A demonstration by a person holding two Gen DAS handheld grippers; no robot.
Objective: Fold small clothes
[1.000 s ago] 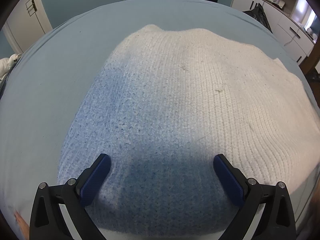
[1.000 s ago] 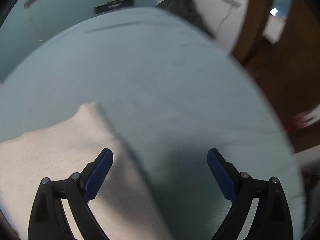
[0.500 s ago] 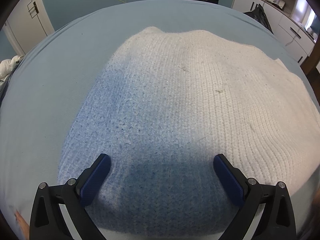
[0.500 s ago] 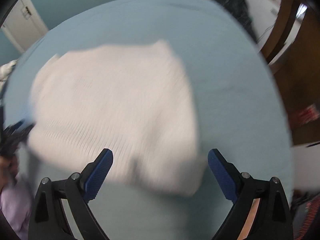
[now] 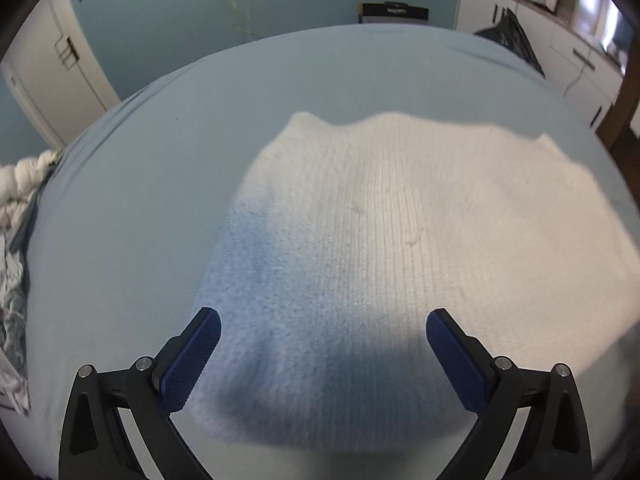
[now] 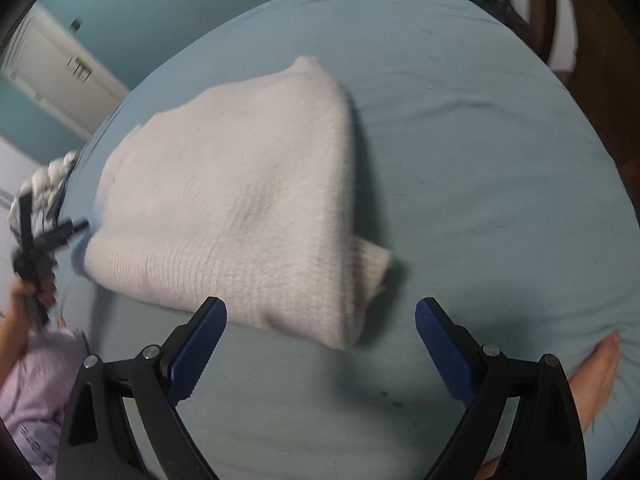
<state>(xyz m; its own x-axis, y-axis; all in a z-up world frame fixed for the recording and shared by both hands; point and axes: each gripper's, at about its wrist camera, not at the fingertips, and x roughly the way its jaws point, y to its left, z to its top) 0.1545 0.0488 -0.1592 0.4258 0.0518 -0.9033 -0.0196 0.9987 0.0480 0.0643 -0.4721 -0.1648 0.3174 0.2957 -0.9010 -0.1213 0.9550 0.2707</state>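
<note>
Since a second ago the left gripper [image 5: 323, 322] has pulled back and up, so the cream knit sweater [image 5: 400, 248] looks smaller, with more blue sheet [image 5: 120, 208] around it. The right gripper [image 6: 321, 312] has swung from bare sheet to face the folded sweater [image 6: 240, 200]. Both sets of jaws stand wide apart, holding nothing. The sweater lies flat ahead of the left fingertips and just beyond the right ones. Farther off, the left gripper [image 6: 44, 240] shows at the sweater's left edge.
</note>
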